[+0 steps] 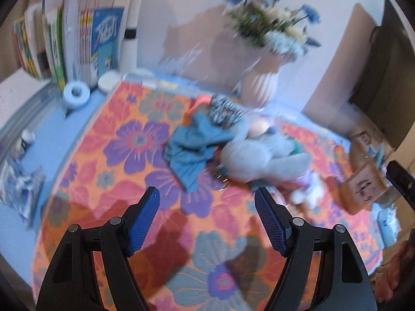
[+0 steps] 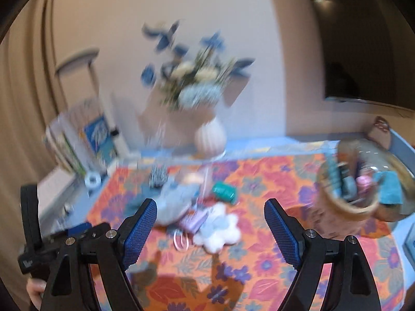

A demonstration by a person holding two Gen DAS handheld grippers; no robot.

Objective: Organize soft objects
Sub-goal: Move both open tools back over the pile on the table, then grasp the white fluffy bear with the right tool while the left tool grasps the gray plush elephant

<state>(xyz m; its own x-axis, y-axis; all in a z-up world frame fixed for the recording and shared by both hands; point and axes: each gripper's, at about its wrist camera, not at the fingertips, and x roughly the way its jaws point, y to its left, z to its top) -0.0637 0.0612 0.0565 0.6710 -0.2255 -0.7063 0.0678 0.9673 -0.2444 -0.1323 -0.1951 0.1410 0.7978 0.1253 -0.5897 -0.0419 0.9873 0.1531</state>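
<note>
In the left wrist view, the left gripper (image 1: 207,199) hangs above the floral cloth (image 1: 129,140) that covers the bench, its blue fingers (image 1: 144,220) spread wide with nothing between them. Most of the sorting looks still to be done: a heap of soft things lies loose in the middle of the cloth. A crumpled blue garment (image 1: 192,147) sits on the heap's left side, touching a pale grey plush toy (image 1: 262,155) that slumps on its side, with a black-and-white patterned piece (image 1: 224,111) just behind them. All look limp and unfolded. A brown basket (image 1: 363,181) stands at the right edge, well apart from the heap. Motion blur hides finer detail.

In the right wrist view, the right gripper (image 2: 210,223) likewise hovers empty, fingers (image 2: 141,233) held wide apart. Ahead of it lie the grey plush (image 2: 176,199), a white fluffy cloud-shaped item (image 2: 220,230), a small lilac piece (image 2: 195,220) and a green item (image 2: 224,191), all loose on the cloth. The round basket (image 2: 347,207) at the right already holds several items, including a teal cloth (image 2: 390,190), so the job seems partly begun.
</note>
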